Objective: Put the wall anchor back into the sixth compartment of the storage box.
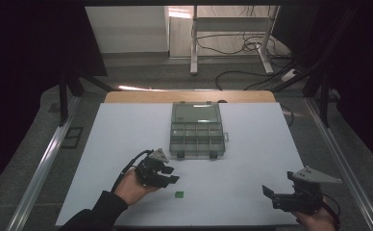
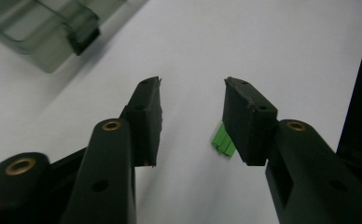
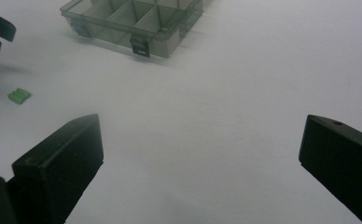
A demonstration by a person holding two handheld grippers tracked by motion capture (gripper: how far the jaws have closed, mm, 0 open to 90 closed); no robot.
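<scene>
A small green block (image 1: 179, 194) lies on the white table (image 1: 252, 159), near the front. My left gripper (image 1: 172, 174) hovers just above and left of it, open, jaws empty. In the left gripper view the green block (image 2: 222, 142) peeks out beside the right jaw, partly hidden by it. A clear compartment box (image 1: 197, 136) with its lid open stands at the table's middle back. My right gripper (image 1: 267, 193) is open near the front right corner, nothing between its jaws. The right gripper view shows the green block (image 3: 19, 95) at far left and the box (image 3: 137, 21) at top.
The white sheet's front edge runs close below both hands. A wooden strip (image 1: 189, 96) borders the far side. Metal rails (image 1: 40, 168) flank the table, and cables (image 1: 242, 45) lie on the floor beyond. A box corner with a latch (image 2: 83, 37) sits at upper left in the left gripper view.
</scene>
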